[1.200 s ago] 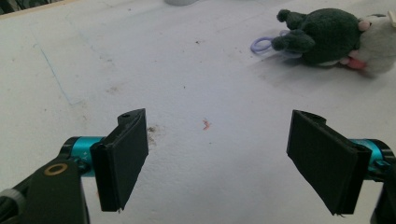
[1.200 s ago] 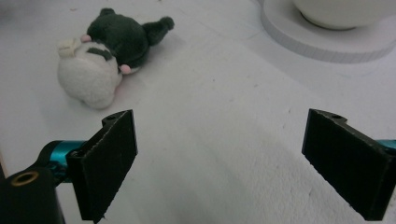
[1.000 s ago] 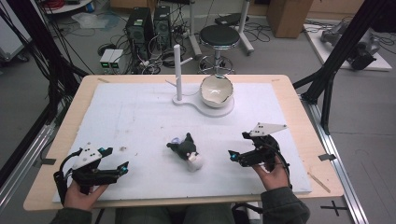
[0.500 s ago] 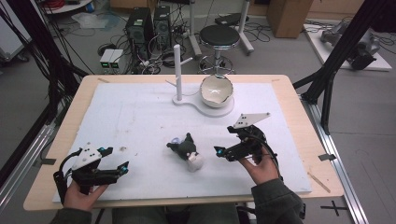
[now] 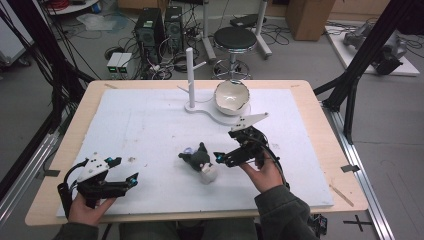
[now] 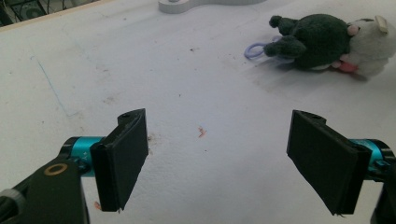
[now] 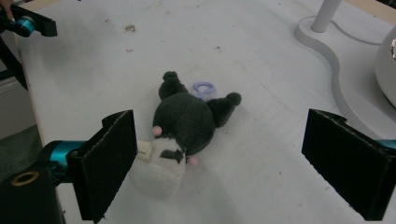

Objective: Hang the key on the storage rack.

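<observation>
A small plush toy (image 5: 200, 161) with a dark green body, a white head and a purple loop lies on its side on the white mat (image 5: 150, 125). My right gripper (image 5: 223, 159) is just right of it, open and pointing at it. In the right gripper view the plush toy (image 7: 187, 121) lies between the wide-apart jaws of the right gripper (image 7: 231, 163), its white head close to the left jaw. My left gripper (image 5: 125, 170) rests open near the front left corner. In the left gripper view the left gripper (image 6: 224, 163) holds nothing, and the plush toy (image 6: 327, 42) lies far ahead.
A white stand (image 5: 200, 107) with an upright post (image 5: 190, 75) and a cream bowl (image 5: 232, 95) sits at the back middle of the mat. The wooden table edge (image 5: 325, 150) borders the mat. A stool and computers stand on the floor behind.
My right gripper has moved left and away from the front edge, up to the plush toy. The left gripper and the toy have stayed put.
</observation>
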